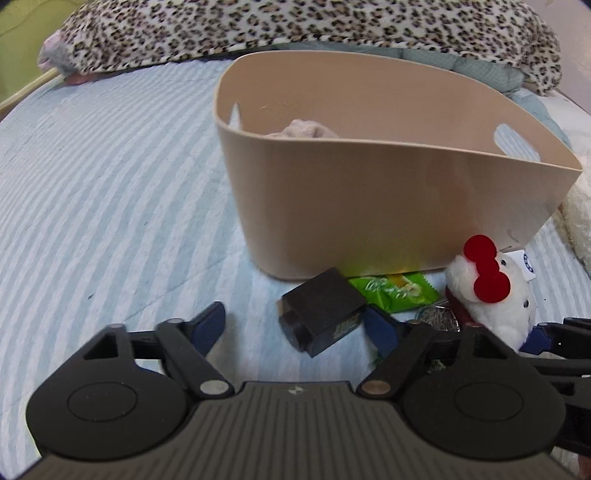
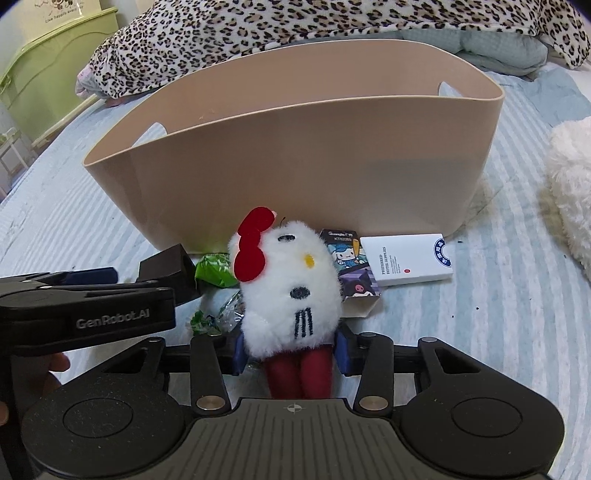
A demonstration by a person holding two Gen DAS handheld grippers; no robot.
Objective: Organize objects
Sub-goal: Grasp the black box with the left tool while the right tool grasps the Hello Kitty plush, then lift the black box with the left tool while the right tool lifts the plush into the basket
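A white plush cat with a red bow (image 2: pixel 288 280) lies in front of the beige bin (image 2: pixel 295 158). My right gripper (image 2: pixel 290 350) is shut on the plush, blue pads pressed into the fur on both sides above its red legs. In the left wrist view a small black box (image 1: pixel 321 314) lies between the fingers of my left gripper (image 1: pixel 295 328), which is open. Its right pad is close against the box and its left pad stands well apart. The plush (image 1: pixel 491 295) sits just right of the box.
A green snack packet (image 1: pixel 395 291) and a foil wrapper (image 1: pixel 437 317) lie by the bin's (image 1: pixel 369 206) base. A cartoon-printed box (image 2: pixel 351 266) and a white box (image 2: pixel 410 264) lie right of the plush. A fuzzy item (image 1: pixel 303 129) rests inside the bin. A leopard blanket (image 2: pixel 332 26) lies behind it.
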